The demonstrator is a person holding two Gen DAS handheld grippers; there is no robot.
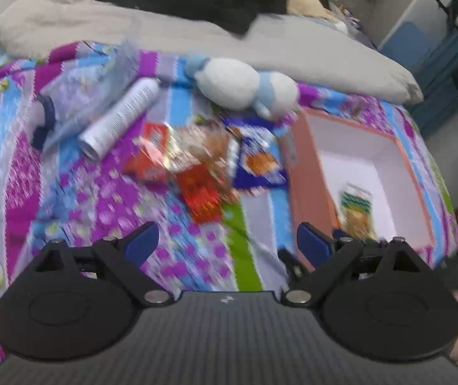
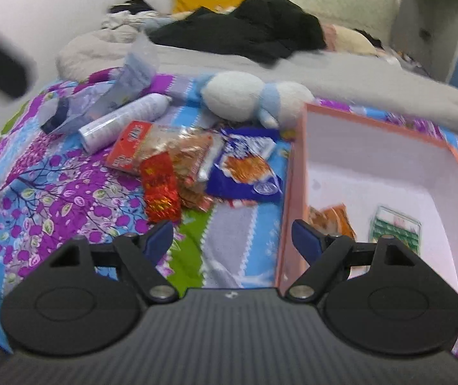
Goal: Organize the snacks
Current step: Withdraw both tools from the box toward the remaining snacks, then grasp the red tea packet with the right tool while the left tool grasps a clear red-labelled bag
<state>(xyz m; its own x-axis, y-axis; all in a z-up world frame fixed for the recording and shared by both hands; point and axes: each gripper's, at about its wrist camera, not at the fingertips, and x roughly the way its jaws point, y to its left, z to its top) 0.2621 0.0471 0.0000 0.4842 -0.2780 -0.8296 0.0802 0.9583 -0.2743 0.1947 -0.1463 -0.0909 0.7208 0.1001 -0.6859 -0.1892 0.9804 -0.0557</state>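
Note:
A pile of snack packets lies on the patterned bedspread: a red foil packet, a clear-and-orange bag and a blue packet. To their right stands an open pink box holding a green packet and an orange packet. My left gripper is open and empty, above the bedspread in front of the pile. My right gripper is open and empty, its right finger over the box's near wall.
A white spray can and clear plastic packaging lie behind the pile at left. A white and blue plush toy sits behind the snacks. A grey duvet and black clothing cover the far bed.

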